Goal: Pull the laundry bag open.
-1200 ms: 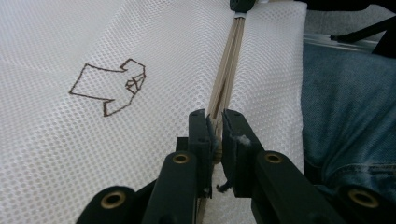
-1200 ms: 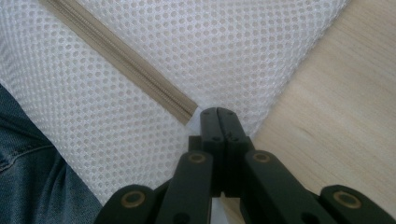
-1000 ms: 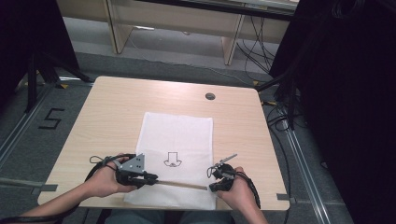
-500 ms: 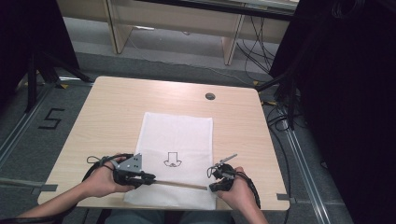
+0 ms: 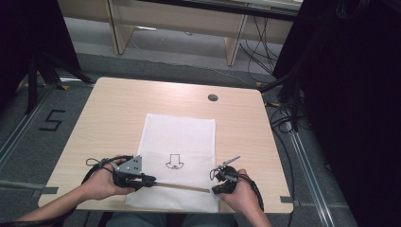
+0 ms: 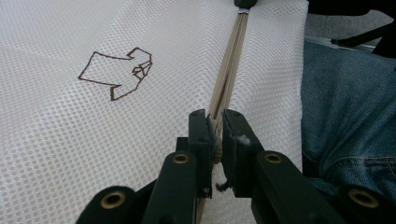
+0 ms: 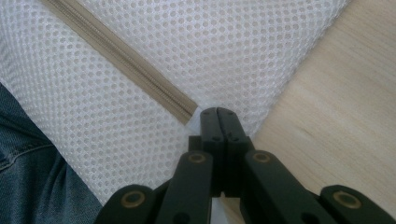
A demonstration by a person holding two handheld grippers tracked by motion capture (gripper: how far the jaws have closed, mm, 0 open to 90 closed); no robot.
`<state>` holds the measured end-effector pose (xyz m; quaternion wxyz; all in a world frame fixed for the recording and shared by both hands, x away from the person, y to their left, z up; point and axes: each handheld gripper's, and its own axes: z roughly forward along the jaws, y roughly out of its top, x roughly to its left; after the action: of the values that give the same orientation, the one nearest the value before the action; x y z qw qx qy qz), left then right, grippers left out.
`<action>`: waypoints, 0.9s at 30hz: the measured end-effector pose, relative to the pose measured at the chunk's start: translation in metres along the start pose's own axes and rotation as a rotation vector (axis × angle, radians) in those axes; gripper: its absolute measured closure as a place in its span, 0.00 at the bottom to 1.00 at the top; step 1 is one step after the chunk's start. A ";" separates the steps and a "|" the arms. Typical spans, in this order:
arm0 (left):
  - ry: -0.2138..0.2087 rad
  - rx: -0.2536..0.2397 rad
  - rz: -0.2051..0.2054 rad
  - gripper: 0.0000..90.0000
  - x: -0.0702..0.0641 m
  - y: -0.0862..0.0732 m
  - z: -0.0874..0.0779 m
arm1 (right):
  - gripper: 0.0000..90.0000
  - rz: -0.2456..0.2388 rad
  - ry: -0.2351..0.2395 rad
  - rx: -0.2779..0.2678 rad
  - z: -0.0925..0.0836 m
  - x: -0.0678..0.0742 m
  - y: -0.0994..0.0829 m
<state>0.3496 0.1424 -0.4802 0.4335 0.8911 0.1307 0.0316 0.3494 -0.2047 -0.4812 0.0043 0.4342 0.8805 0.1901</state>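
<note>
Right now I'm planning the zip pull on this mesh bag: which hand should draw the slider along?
Left. The left tool is shut on the slider end of the zipper; the right tool pinches the mesh bag at the far end, well placed to anchor.

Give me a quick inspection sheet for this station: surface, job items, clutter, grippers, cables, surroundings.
Surface: light wooden table, round grommet near the far edge.
Job's things: white mesh bag lies flat, near edge overhanging the table; beige zipper runs across its near end; small dark printed mark at its middle.
Clutter: nothing seen.
Grippers: left gripper shut on the zipper's end; right gripper shut at the bag's edge beside the zipper's other end.
Cables: a black cable loops by each hand; more cables on the floor to the right.
Surroundings: grey floor, a 5 marked at left, wooden furniture beyond.
</note>
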 end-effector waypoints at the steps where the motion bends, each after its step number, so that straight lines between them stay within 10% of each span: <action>1: 0.000 0.009 0.003 0.91 0.000 0.000 0.000 | 1.00 -0.003 0.000 -0.001 0.000 0.000 0.000; 27: 0.016 0.001 -0.026 0.91 0.003 -0.008 -0.009 | 1.00 -0.003 0.001 0.000 0.000 0.000 0.000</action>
<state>0.3495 0.1551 -0.4814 0.4322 0.8893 0.1454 0.0329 0.3494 -0.2048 -0.4813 0.0041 0.4330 0.8811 0.1902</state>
